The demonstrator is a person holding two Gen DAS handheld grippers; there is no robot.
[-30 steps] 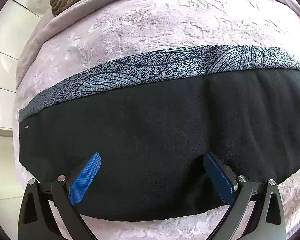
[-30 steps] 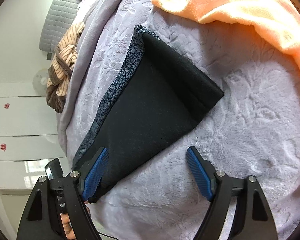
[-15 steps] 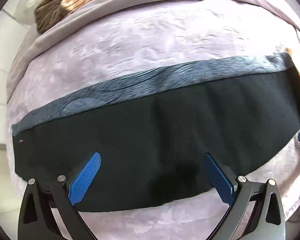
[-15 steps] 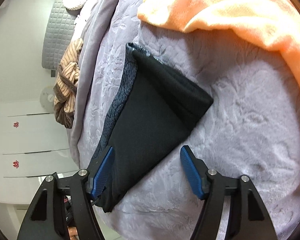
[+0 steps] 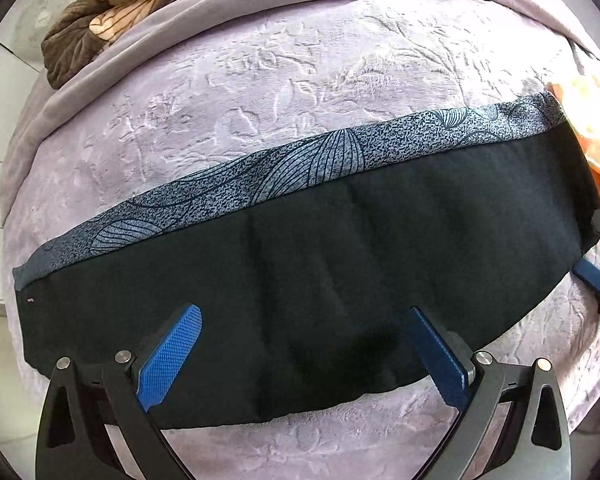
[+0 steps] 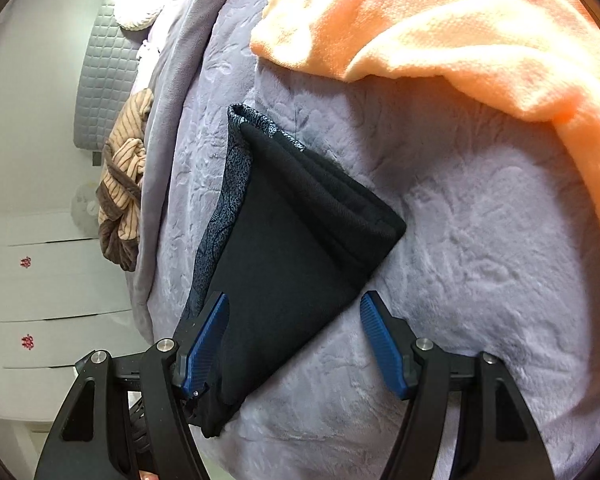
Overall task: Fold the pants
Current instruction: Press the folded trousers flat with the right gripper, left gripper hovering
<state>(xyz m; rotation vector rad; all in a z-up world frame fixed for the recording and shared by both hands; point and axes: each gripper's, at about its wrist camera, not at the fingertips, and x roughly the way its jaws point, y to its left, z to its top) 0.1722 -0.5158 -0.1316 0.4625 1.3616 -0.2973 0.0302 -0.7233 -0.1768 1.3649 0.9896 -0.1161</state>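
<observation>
The lilac plush bedspread (image 5: pixel 300 80) takes up most of the room's view, with an orange towel (image 6: pixel 460 32) heaped at one end and a brown striped garment (image 5: pixel 112 4) bunched at the far edge. Across the middle lie the pants (image 5: pixel 340 264) — black, folded lengthwise into a long flat strip with a patterned grey band (image 5: pixel 300 164) along the far side. In the last second both tools have drawn back and shifted toward the strip's right end; the right gripper (image 6: pixel 294 340) now straddles that end, its jaws apart with nothing pinched. The left gripper (image 5: pixel 304 356) hovers over the near edge, jaws wide apart and empty too. I'd say the lengthwise fold is done — a crosswise fold looks next.
</observation>
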